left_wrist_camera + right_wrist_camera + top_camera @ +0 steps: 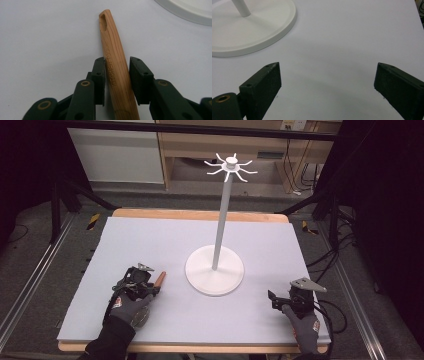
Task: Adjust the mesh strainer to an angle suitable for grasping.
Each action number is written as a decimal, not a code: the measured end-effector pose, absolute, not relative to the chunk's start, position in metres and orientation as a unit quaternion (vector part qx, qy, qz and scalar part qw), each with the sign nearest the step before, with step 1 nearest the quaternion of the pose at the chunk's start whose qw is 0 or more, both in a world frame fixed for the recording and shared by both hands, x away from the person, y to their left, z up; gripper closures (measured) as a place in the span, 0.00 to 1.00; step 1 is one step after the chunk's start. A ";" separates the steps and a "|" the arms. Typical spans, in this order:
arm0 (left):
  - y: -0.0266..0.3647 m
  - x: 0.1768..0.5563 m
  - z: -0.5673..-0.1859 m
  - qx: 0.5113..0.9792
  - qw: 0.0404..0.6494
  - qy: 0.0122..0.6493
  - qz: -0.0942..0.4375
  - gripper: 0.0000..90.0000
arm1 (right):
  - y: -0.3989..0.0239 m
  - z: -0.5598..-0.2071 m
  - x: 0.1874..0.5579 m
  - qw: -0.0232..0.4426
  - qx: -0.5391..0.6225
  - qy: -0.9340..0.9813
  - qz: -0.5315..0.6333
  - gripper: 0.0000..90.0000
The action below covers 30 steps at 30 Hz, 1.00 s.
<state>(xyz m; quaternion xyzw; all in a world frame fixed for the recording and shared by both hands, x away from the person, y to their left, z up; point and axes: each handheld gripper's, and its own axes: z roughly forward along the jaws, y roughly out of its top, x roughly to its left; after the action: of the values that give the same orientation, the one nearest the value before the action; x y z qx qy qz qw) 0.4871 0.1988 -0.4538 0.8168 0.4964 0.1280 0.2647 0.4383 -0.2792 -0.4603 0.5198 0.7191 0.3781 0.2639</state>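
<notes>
Two grippers: left gripper [116, 80] clamps wooden handle [113, 65] beside white stand [215, 270]; right gripper [327, 87] spread wide.

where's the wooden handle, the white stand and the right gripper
wooden handle [115, 57], left gripper view, on its shaft between the jaws
white stand [220, 222], high view, on its upright pole
right gripper [327, 86], right gripper view, midway between its spread fingertips

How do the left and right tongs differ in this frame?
The left tongs are closed around a wooden handle; the right tongs are spread wide and empty. The left sits left of the white stand's base, the right to its right. Both rest low over the table.
</notes>
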 end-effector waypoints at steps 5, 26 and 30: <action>0.195 0.485 -0.453 0.826 0.267 0.483 0.119 0.78 | -0.280 -0.460 0.438 0.264 0.521 0.718 0.378 0.08; 0.179 0.490 -0.459 0.841 0.242 0.465 0.132 0.71 | -0.280 -0.460 0.439 0.263 0.520 0.719 0.379 0.08; 0.181 0.492 -0.458 0.842 0.242 0.467 0.124 0.72 | -0.280 -0.459 0.439 0.263 0.521 0.718 0.379 0.08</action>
<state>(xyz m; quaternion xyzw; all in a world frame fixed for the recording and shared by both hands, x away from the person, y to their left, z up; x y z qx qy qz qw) 0.4918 0.1805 -0.4582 0.8417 0.4667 0.1240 0.2416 0.4388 -0.2801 -0.4594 0.5207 0.7184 0.3793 0.2625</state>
